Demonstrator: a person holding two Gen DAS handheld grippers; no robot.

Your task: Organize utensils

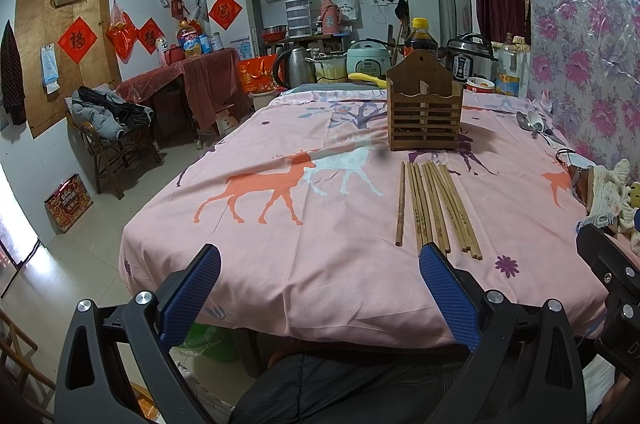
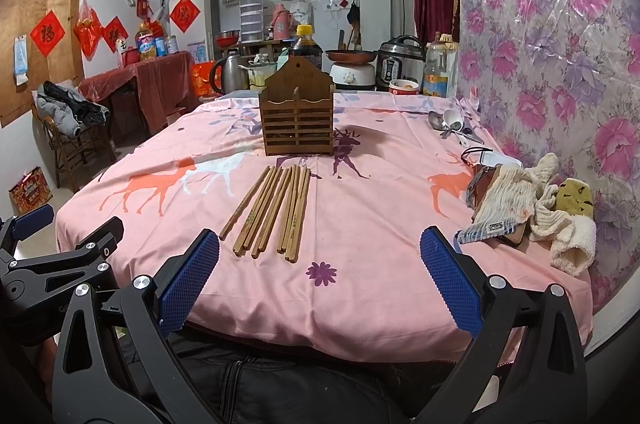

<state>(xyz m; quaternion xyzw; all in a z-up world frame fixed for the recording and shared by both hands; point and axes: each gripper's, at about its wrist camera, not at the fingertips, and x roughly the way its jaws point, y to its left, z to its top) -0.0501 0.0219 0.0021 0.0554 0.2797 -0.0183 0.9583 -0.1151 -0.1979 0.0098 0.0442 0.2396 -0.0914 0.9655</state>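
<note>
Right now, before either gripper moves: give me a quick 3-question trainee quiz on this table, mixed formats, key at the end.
1. True or false: the chopsticks already stand inside the wooden holder.
2. Multiple choice: the spoons lie A) in front of the holder, B) by the floral wall covering, to the holder's right, C) between the right gripper's fingers.
3. Fill in: the left gripper and right gripper are both ____, holding nothing.

Key: 1 false, they lie flat on the pink cloth in front of it; 2 B; 3 open.
</note>
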